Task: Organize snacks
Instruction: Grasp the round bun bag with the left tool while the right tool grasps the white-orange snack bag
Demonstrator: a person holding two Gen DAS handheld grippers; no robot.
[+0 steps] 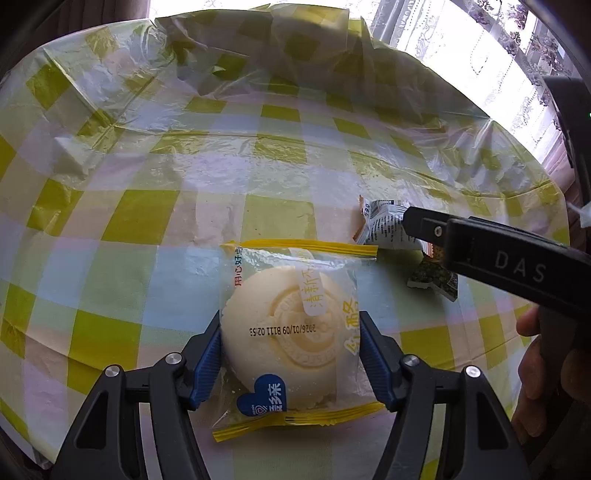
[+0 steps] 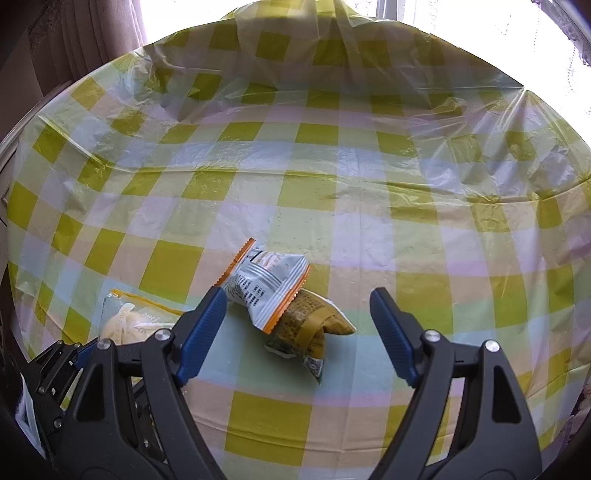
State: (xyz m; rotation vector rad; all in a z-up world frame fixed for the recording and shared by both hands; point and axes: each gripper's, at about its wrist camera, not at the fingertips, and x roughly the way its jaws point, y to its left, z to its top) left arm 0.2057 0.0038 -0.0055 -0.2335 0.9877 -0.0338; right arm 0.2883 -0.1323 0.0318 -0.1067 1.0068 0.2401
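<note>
A round pale cake in a clear, yellow-edged wrapper (image 1: 291,332) lies on the checked tablecloth (image 1: 147,214). My left gripper (image 1: 290,325) has its blue pads against both sides of the cake. It also shows at the lower left of the right wrist view (image 2: 125,321). A silver and orange snack packet (image 2: 264,288) rests partly on a green-yellow packet (image 2: 314,328). My right gripper (image 2: 297,299) is open just above and in front of these two, its left pad (image 2: 207,317) close to the silver packet. In the left wrist view the right gripper (image 1: 413,221) partly hides both packets (image 1: 384,229).
The table is covered by a yellow, green and white checked plastic cloth (image 2: 332,203), creased and folded up along the far edge. Lace curtains and a bright window (image 1: 461,40) stand behind. A brown curtain (image 2: 92,33) hangs at the far left.
</note>
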